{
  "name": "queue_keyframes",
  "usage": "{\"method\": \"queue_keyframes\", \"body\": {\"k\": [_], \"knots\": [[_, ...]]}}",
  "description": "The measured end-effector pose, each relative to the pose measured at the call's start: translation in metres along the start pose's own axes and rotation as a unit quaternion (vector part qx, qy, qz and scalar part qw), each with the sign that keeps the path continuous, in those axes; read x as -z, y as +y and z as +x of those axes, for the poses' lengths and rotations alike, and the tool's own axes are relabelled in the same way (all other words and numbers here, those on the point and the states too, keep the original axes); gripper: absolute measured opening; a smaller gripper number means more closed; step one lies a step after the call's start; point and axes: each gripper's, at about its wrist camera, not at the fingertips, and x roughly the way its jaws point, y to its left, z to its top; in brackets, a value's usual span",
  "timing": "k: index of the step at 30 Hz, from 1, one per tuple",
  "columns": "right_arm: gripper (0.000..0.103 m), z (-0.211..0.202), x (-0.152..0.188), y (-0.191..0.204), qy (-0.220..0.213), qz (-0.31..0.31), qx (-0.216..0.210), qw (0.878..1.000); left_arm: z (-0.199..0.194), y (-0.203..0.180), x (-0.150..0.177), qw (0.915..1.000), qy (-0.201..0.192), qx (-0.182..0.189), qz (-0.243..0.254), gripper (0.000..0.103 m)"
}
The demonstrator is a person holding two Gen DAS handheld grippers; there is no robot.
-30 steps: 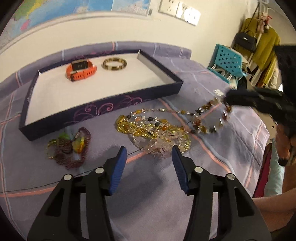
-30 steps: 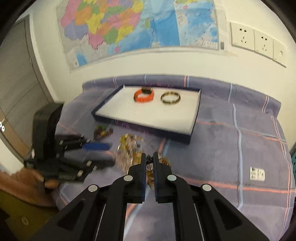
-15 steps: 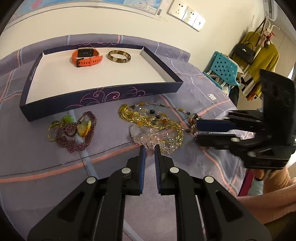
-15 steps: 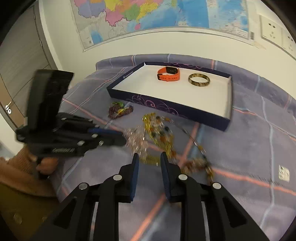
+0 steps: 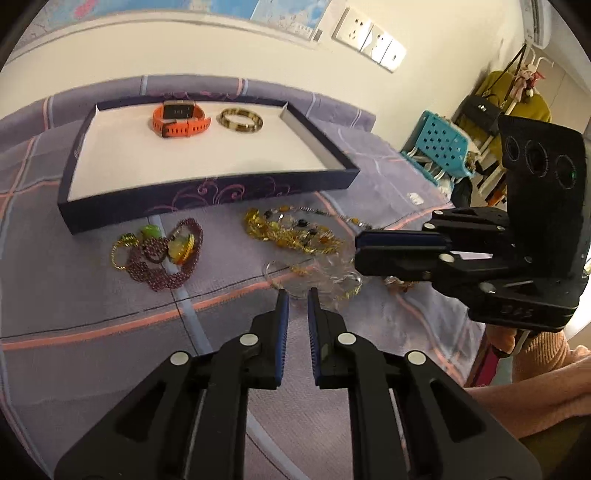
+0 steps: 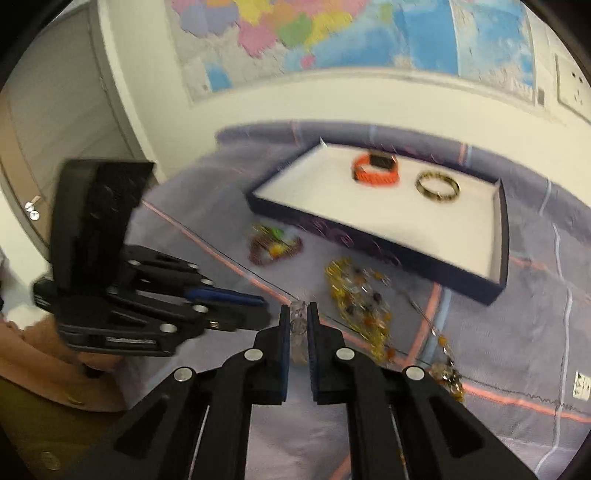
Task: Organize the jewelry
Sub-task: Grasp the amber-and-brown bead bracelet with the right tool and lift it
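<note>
While the right gripper [image 6: 295, 314] sits low in the right wrist view, its two blue-lined fingers are pinched onto a clear bead strand [image 6: 297, 325] that shows in the narrow slot between them. The left gripper [image 5: 295, 297] reaches in at the bottom centre of its own view with its fingers nearly together; a thin gap is left and nothing is caught in it, its tips just short of the clear beads [image 5: 321, 275] on the cloth.

Jewelry lies loose on the purple checked cloth [image 5: 74, 295]: a yellow and amber necklace pile [image 5: 288, 232] at mid frame and a maroon bead cluster [image 5: 162, 251] to its left, well apart from each other. Above them sits the dark tray [image 5: 207, 195], whose white floor holds only an orange watch [image 5: 181, 120] and a brown bangle [image 5: 240, 120] side by side near its far wall, so most of the tray floor is bare. Its near wall, printed with purple scrolls, stands just above the piles. The cloth's right edge drops away near a teal basket [image 5: 439, 147].

A small white label [image 6: 582, 386] lies at the right of the cloth, too blurred to read. Faint print on the tray's left wall cannot be read either. A map [image 6: 332, 33] hangs on the wall.
</note>
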Motion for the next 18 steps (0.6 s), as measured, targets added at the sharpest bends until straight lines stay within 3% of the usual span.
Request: {"method": "queue_keyframes", "body": {"k": [3,6,8,10,12,15,18], "knots": [[0.007,-0.001,0.000,0.012,-0.001,-0.001,-0.045,0.999,-0.017,0.001,0.002,0.9998,-0.017,0.011,-0.002,0.010],[0.007,0.005,0.004,0.024,0.006,0.002,-0.097,0.995,-0.029,0.004,0.008,0.9997,-0.024,0.000,-0.003,0.017],[0.007,0.011,0.008,0.032,0.015,-0.005,-0.110,0.994,-0.033,0.008,0.012,0.9997,-0.022,-0.011,-0.005,0.018],[0.008,0.020,0.010,0.030,0.030,0.003,-0.108,0.994,-0.033,0.015,0.015,0.9995,-0.018,-0.024,-0.014,0.018],[0.012,0.032,0.014,0.019,0.053,0.022,-0.078,0.995,-0.031,0.021,0.017,0.9992,-0.013,-0.029,-0.022,0.019],[0.034,0.034,0.015,0.005,0.055,0.022,-0.023,0.998,-0.027,0.023,0.018,0.9991,-0.009,-0.038,-0.019,0.025],[0.034,0.026,0.008,-0.010,0.040,0.028,0.003,0.999,-0.024,0.015,0.016,0.9993,-0.009,-0.037,-0.003,0.033]]}}
